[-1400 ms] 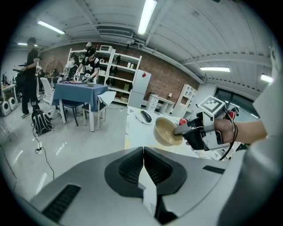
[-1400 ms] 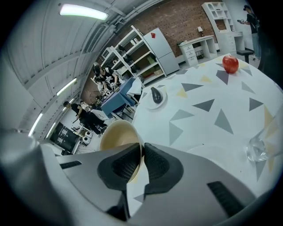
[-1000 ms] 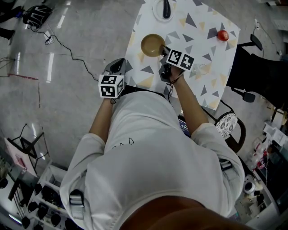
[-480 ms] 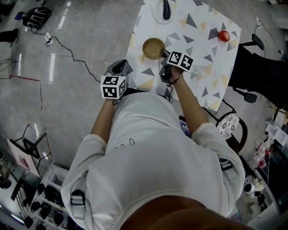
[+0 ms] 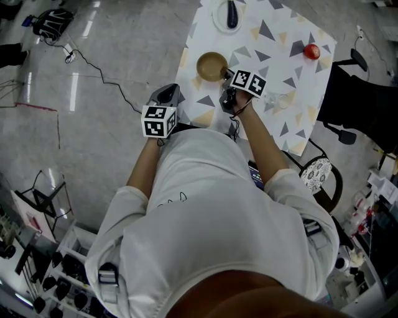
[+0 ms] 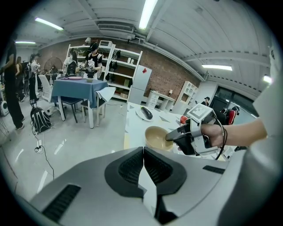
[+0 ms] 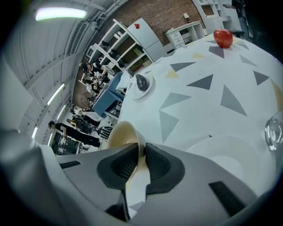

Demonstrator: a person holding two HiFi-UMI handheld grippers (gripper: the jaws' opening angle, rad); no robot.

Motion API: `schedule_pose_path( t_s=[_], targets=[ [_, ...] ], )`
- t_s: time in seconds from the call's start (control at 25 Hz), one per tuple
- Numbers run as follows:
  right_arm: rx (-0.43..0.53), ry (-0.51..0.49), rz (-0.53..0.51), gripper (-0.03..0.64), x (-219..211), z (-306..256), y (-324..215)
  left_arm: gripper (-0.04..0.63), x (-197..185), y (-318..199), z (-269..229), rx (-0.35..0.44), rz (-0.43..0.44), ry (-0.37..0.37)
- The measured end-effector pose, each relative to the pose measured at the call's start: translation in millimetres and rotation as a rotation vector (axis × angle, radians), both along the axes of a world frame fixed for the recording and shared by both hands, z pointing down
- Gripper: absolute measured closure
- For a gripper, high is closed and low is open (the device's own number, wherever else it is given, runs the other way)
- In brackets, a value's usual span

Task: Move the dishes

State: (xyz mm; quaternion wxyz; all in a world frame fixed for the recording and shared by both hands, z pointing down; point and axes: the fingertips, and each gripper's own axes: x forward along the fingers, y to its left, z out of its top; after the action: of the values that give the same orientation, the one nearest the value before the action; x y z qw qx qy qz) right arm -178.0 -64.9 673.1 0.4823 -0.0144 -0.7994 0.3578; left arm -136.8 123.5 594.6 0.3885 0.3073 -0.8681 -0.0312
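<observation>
A tan bowl stands on the white table with the triangle-patterned cloth, near its left edge. My right gripper reaches it from the near side, and the bowl's rim runs between its pads. Its jaws have just been opening, and a thin dark gap shows beside the rim, so the right gripper is open. My left gripper hangs off the table's left side over the floor. In its own view the left gripper is shut with nothing in it, and the bowl lies ahead.
At the table's far edge a white plate carries a dark long object. A red fruit lies at the far right and a clear glass to the right of my right hand. A black chair stands beside the table. Cables cross the floor at the left.
My right gripper has sunk with the bowl down to the tabletop. The left gripper has hardly moved.
</observation>
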Motion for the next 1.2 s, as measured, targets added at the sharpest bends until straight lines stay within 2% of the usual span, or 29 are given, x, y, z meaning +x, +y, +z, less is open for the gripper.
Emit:
schedule_pose_path(
  t_s=[0.16, 0.28, 0.44, 0.84, 1.2],
  targets=[
    [0.026, -0.025, -0.025, 0.567, -2, -1, 2, 0.574, -1, -1, 0, -0.003, 0.004, 0.003],
    [0.066, -0.059, -0.087, 0.488, -2, -3, 7, 0.574, 0, -3, 0, -0.001, 0.015, 0.004],
    [0.104, -0.077, -0.13, 0.454, 3, -5, 9, 0.574, 1, -8, 0, 0.001, 0.038, 0.003],
    [0.201, -0.094, -0.108, 0.457, 34, -21, -8, 0.574, 1, -34, -2, 0.013, 0.155, -0.006],
    [0.344, -0.113, -0.053, 0.521, 74, -39, -41, 0.574, 12, -76, -1, 0.039, 0.317, 0.003]
  ],
)
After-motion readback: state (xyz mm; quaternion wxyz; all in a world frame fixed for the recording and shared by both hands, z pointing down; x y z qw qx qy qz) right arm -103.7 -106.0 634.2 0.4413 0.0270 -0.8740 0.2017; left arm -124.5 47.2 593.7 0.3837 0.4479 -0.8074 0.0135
